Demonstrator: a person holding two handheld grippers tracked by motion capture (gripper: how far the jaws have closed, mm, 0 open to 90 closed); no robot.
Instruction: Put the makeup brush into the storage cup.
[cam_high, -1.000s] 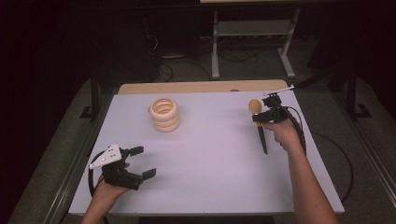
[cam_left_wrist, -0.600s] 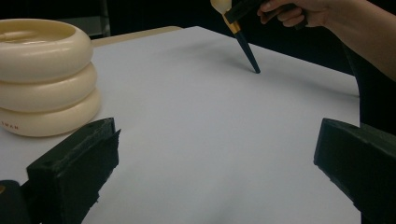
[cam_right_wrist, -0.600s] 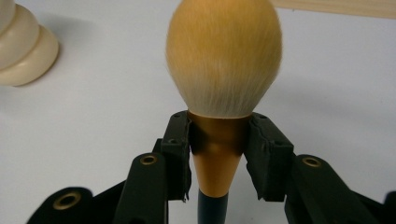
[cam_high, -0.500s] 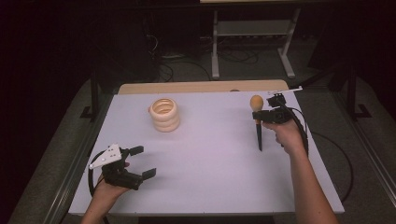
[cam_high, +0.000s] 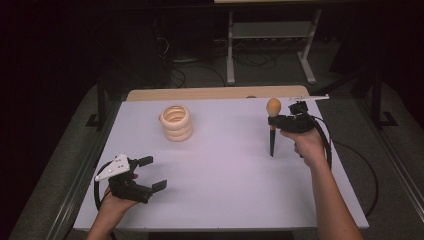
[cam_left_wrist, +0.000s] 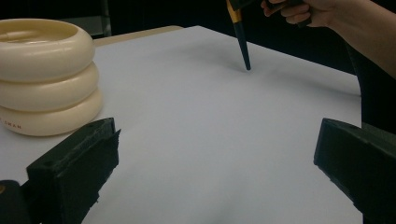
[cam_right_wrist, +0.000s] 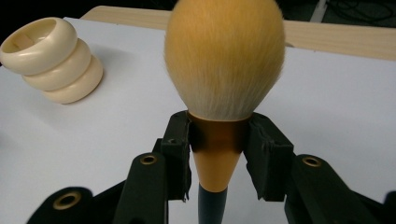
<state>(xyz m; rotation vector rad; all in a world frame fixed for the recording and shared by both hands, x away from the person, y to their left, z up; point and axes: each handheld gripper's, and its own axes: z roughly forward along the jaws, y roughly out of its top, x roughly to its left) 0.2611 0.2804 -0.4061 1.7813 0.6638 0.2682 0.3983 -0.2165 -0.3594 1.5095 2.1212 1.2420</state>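
A makeup brush (cam_high: 272, 125) with a fluffy orange head (cam_right_wrist: 224, 56), a gold ferrule and a dark handle stands upright at the table's right, bristles up, its handle tip (cam_left_wrist: 247, 65) on or just above the white surface. My right gripper (cam_high: 278, 121) is shut on the ferrule (cam_right_wrist: 217, 140). A cream holder (cam_high: 176, 122) shaped like three stacked rings stands at the back left of centre, also in the left gripper view (cam_left_wrist: 46, 77) and the right gripper view (cam_right_wrist: 53, 58). My left gripper (cam_high: 152, 173) rests open near the front left corner, jaws wide apart.
A white sheet (cam_high: 225, 175) covers the table, with a strip of bare wood (cam_high: 215, 93) along its far edge. Cables (cam_high: 350, 160) trail from the right gripper off the right side. Beyond the table, a dark floor with a metal stand (cam_high: 270, 35).
The right gripper has carried the brush toward the left and turned it upright, handle tip down on the sheet. The left gripper has not moved.
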